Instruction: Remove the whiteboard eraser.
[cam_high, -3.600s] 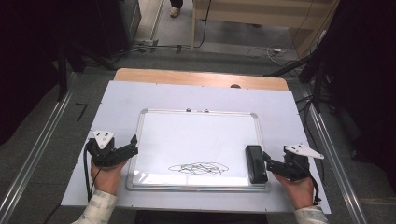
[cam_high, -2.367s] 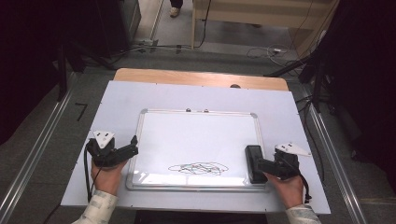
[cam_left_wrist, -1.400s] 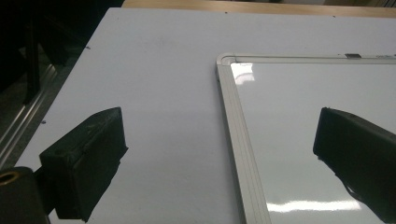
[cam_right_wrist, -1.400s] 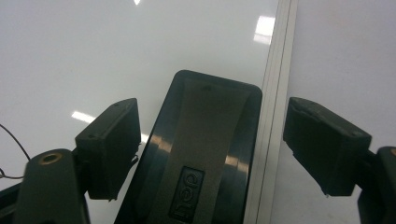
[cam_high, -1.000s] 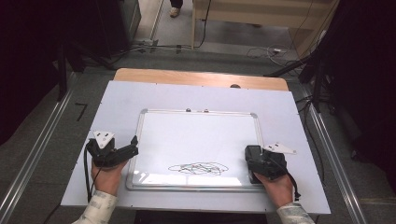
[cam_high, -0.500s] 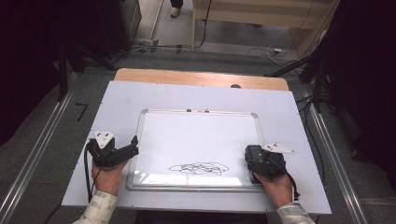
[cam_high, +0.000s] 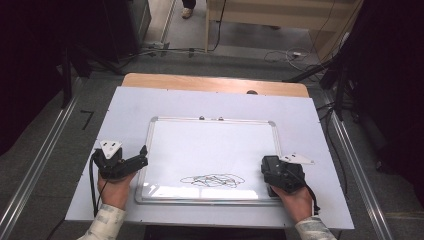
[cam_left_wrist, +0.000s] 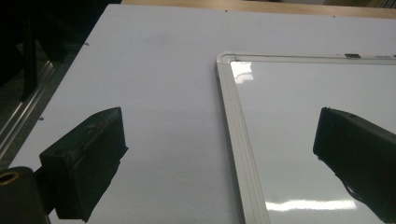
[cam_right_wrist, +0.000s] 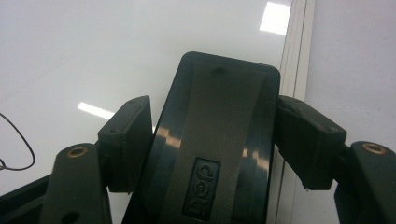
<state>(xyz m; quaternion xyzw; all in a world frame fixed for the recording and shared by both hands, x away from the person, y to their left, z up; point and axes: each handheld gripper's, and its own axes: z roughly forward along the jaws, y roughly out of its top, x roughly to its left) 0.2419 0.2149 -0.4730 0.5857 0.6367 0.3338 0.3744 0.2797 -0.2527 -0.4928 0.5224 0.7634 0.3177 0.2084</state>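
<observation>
Closing on the black plastic whiteboard eraser (cam_right_wrist: 219, 140), the right gripper (cam_high: 278, 173) now clamps it at the lower right of the white framed whiteboard (cam_high: 210, 145). It has swung in since the earlier frames, so wiping the black scribble (cam_high: 212, 180) appears next. The left gripper (cam_high: 135, 162) stands wide, empty.

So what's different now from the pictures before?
The right gripper swung in from beside the whiteboard and moved over the black eraser lying at the board's right edge. Its jaws have just been closing and now clamp the eraser's two sides. The eraser itself has not moved. The left gripper stayed open at the board's left edge, and the scribble is unwiped.
</observation>
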